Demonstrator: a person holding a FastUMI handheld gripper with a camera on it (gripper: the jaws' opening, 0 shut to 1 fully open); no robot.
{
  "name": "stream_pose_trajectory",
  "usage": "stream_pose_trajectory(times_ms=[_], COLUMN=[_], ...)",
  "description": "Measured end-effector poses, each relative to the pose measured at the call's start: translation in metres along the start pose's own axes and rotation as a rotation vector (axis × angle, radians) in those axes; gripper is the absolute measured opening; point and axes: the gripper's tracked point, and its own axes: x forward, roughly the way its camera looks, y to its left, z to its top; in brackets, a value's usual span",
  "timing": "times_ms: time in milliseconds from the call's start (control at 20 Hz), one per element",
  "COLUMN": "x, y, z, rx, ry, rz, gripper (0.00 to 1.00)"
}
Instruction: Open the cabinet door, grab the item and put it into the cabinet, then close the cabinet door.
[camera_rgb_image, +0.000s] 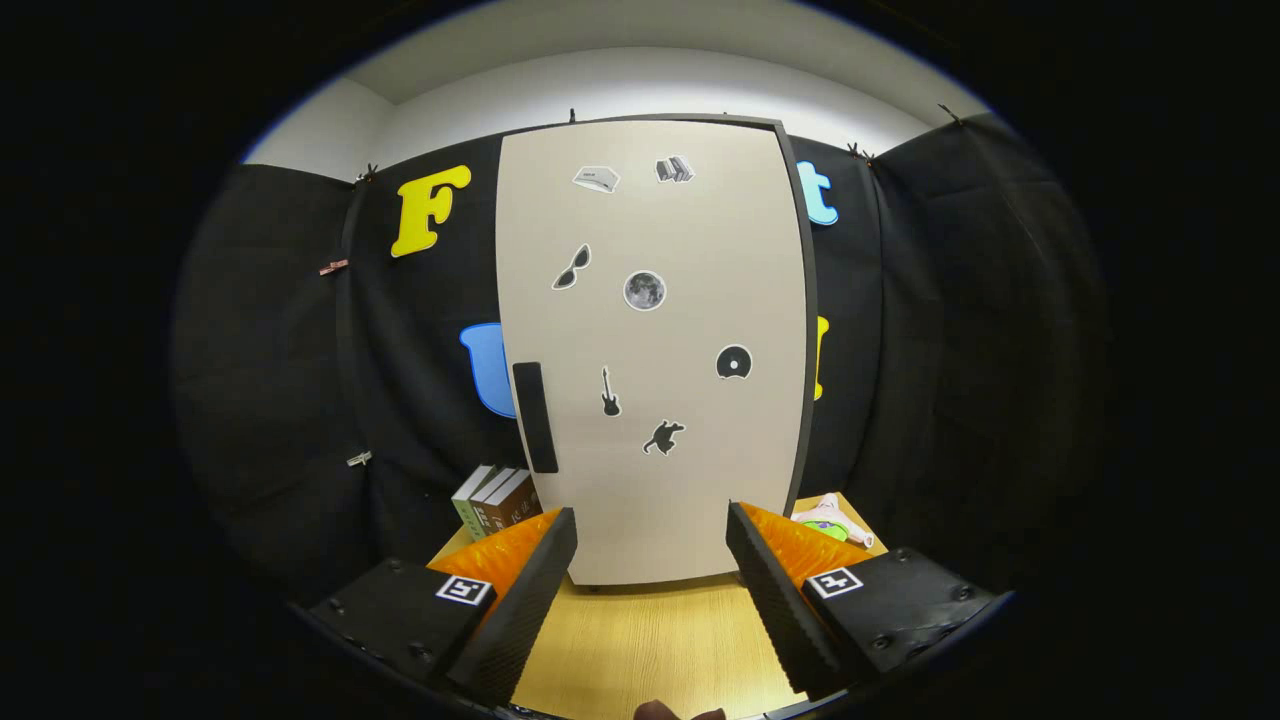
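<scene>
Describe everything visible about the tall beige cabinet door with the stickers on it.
The tall beige cabinet door looks like smooth matte laminate board with a dark edge along its far side. It stands upright and shut on the light wooden table, just ahead of the open gripper, whose fingers touch nothing. A black vertical bar handle sits near its left edge. Small stickers dot the face: sunglasses, a moon, a disc, a guitar, a running figure, and two more near the top.

A wooden worktop (650, 640) with a pale grain carries a short row of upright books (497, 500), their spines facing outward, standing near the black cloth wall (270, 400). Above the cloth runs a plain white wall (640, 85).
</scene>
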Motion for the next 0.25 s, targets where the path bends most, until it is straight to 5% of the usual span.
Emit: stream_pose_trajectory(times_ms=[250], x=[-0.0005], y=[0.0000], z=[0.0005], rx=[-0.004], ry=[-0.003], rz=[0.004], gripper=[0.98])
